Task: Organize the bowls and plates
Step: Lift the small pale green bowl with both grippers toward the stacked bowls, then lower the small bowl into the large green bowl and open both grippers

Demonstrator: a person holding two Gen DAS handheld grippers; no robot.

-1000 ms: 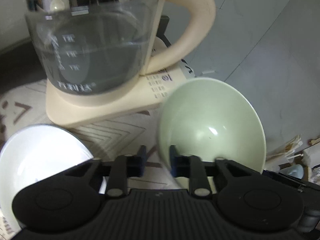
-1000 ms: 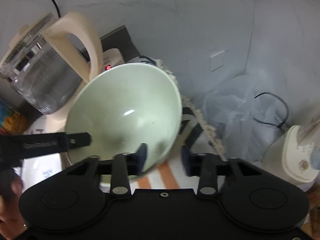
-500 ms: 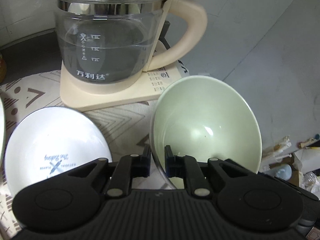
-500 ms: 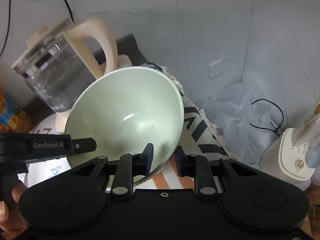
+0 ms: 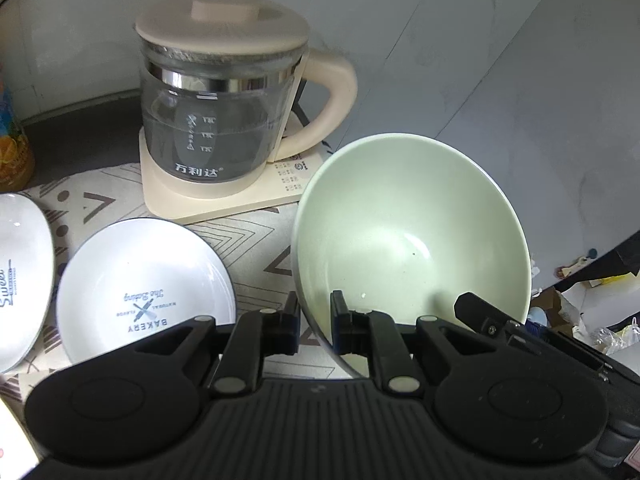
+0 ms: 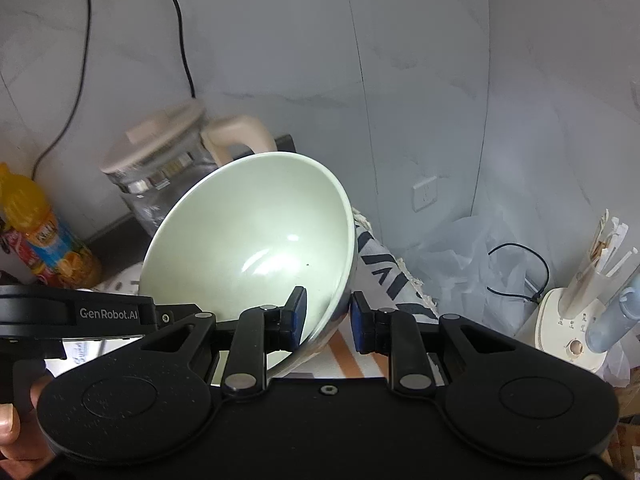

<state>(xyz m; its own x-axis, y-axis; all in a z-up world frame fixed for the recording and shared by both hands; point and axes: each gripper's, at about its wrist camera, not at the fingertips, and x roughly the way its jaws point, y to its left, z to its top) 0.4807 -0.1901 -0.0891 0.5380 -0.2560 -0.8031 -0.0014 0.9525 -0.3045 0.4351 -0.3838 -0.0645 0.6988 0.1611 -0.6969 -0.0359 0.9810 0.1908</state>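
A pale green bowl (image 5: 412, 236) hangs tilted above the patterned cloth, held at two sides of its rim. My left gripper (image 5: 314, 326) is shut on its left rim. My right gripper (image 6: 327, 316) is shut on the opposite rim of the same bowl (image 6: 256, 236). The right gripper's finger also shows in the left wrist view (image 5: 480, 314). A white "Bakery" plate (image 5: 144, 288) lies on the cloth (image 5: 256, 232) left of the bowl. A second white plate (image 5: 20, 272) lies at the far left.
A glass kettle with a cream lid and base (image 5: 224, 120) stands behind the plates. An orange drink bottle (image 6: 44, 236) stands at the left by the wall. A white appliance (image 6: 568, 340) and plastic bags (image 6: 460, 256) are below on the right.
Both grippers have lifted the green bowl up and back from the kettle. The right gripper closed onto the rim. The white plates have come into the left wrist view.
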